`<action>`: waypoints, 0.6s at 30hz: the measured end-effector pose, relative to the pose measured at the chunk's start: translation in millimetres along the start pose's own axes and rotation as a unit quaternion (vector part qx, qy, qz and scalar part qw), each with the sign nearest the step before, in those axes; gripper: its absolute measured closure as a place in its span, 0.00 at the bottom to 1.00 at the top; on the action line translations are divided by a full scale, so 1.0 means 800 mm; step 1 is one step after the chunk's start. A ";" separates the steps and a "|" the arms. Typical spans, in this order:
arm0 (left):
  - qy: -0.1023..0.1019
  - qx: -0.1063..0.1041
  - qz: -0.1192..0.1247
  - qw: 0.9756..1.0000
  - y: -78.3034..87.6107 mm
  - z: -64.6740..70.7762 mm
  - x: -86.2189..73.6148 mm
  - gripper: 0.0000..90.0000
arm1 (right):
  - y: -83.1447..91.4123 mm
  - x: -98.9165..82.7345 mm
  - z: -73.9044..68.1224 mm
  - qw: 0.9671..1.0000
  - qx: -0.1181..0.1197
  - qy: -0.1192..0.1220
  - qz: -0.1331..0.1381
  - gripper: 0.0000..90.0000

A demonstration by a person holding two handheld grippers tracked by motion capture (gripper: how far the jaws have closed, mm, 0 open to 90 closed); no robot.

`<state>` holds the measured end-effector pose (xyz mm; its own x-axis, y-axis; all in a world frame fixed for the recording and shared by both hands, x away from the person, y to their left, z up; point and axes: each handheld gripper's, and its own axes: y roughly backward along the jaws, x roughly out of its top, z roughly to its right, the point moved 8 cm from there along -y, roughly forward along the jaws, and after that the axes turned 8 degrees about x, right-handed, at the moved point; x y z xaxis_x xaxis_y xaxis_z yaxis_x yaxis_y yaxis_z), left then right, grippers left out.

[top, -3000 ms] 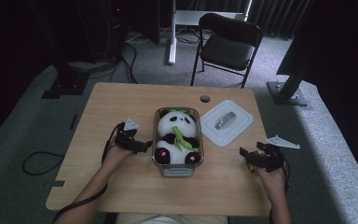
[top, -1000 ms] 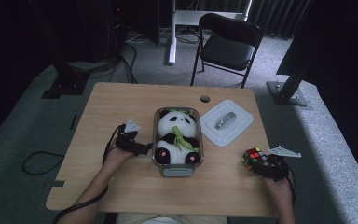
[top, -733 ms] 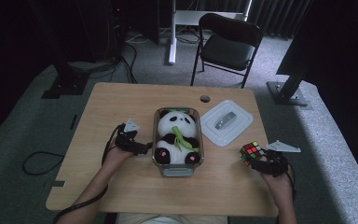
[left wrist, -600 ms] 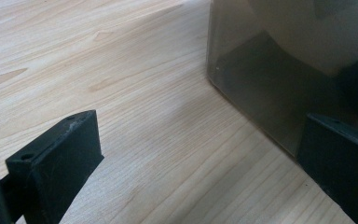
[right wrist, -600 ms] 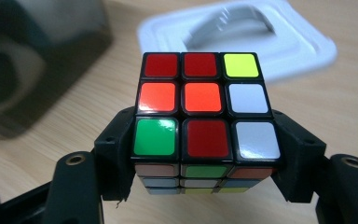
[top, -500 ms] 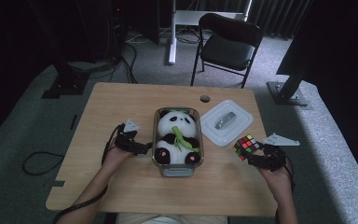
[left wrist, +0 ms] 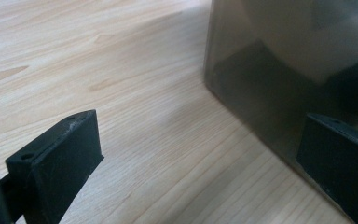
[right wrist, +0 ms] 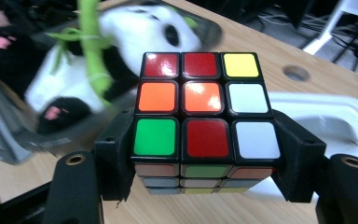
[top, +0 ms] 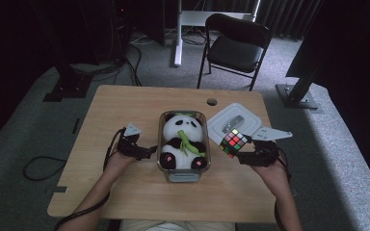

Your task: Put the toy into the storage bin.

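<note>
Above the bench's right half, near the lid (top: 234,126), the right gripper (top: 248,153) has its fingers clamped on the puzzle cube (top: 233,142); keep it level over the panda (top: 182,139) while the left gripper (top: 147,152), fingers apart, steadies the container (top: 183,176).

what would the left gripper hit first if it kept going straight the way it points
Probably the clear container holding the panda: the left gripper aims at its side wall, jaws open, close by.
</note>
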<state>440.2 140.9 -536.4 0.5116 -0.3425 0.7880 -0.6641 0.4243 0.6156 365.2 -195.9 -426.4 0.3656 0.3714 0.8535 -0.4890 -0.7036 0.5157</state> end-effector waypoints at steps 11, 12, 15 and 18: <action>-0.010 -0.010 0.000 1.000 0.001 0.000 0.001 0.01 | -0.053 0.036 -0.055 0.994 0.083 0.065 -0.023 0.38; -0.013 -0.011 0.000 1.000 0.002 0.001 0.001 0.01 | -0.059 0.038 -0.061 0.993 0.093 0.070 -0.026 0.38; -0.025 -0.013 0.011 1.000 0.005 0.002 0.004 0.01 | -0.074 0.043 -0.078 0.988 0.124 0.086 -0.033 0.38; -0.019 -0.016 0.022 0.999 0.010 0.000 0.009 0.01 | -0.087 0.045 -0.090 0.984 0.144 0.099 -0.042 0.38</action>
<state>438.2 141.8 -526.0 0.4605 -0.3543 0.8139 -0.6681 0.4653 0.5806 355.7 -89.9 -426.2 0.2192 0.5265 0.8215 -0.2093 -0.7970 0.5666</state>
